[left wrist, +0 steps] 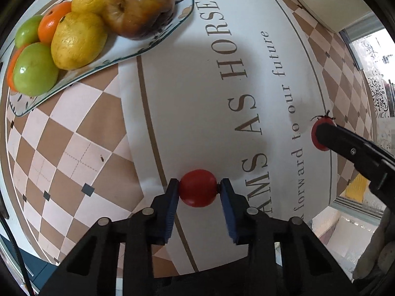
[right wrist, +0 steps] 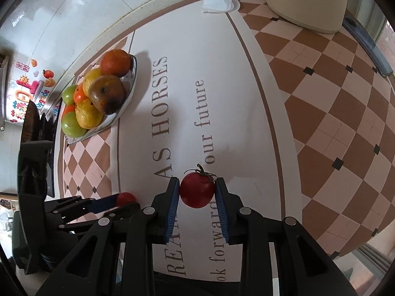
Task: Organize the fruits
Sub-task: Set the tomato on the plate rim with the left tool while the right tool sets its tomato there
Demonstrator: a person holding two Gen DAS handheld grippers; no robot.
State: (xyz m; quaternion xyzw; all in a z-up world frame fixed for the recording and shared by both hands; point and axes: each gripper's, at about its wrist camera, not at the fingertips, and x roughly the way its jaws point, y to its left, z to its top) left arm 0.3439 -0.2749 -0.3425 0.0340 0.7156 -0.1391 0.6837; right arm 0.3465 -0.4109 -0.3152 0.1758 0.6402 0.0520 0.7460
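Observation:
My left gripper (left wrist: 198,188) is shut on a red tomato (left wrist: 197,188), its blue pads touching both sides. My right gripper (right wrist: 196,190) is shut on a second red tomato with a green stem (right wrist: 197,189). In the left wrist view that second tomato (left wrist: 321,133) shows at the right, held by the right gripper. In the right wrist view the left gripper's tomato (right wrist: 126,198) shows at the lower left. A glass fruit plate (left wrist: 158,42) at the upper left holds lemons (left wrist: 76,40), green apples (left wrist: 34,69), oranges (left wrist: 53,22) and a brownish apple (left wrist: 140,5). The plate (right wrist: 132,86) also shows in the right wrist view.
The table has a checkered cloth with a white printed band (left wrist: 246,74). A folded white cloth (right wrist: 221,1) and a cream container (right wrist: 306,0) stand at the far edge. A tiled wall with stickers (right wrist: 29,86) lies to the left.

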